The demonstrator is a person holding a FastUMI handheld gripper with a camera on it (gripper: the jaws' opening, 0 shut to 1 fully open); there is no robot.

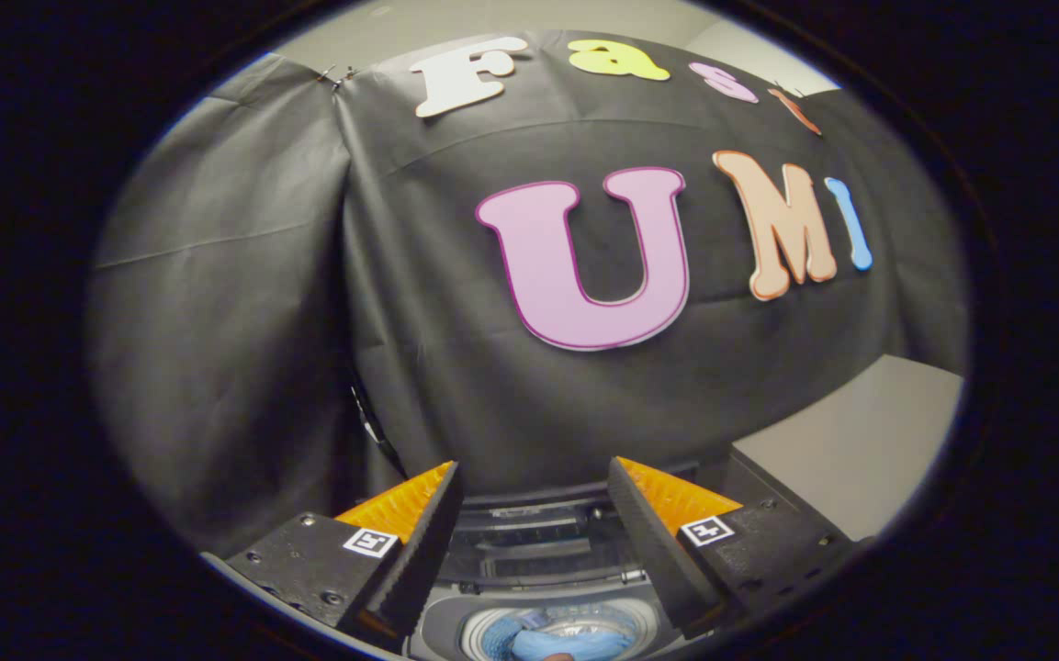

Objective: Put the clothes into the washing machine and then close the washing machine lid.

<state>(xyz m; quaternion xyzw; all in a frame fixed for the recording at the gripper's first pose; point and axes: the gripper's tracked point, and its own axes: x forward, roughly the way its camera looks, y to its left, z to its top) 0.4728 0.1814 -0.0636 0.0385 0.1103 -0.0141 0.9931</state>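
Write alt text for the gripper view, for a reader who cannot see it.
The gripper hangs open with nothing between its fingers, above a top-loading washing machine whose lid is up. Light blue clothes already lie in the drum below, between the fingers. Black cloth covers the booth wall beyond.

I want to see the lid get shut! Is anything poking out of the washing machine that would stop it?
Nothing visible blocks it. The blue clothes lie down inside the washing machine drum, below the open tool, whose fingers hold nothing. The lid itself can't be made out from here.
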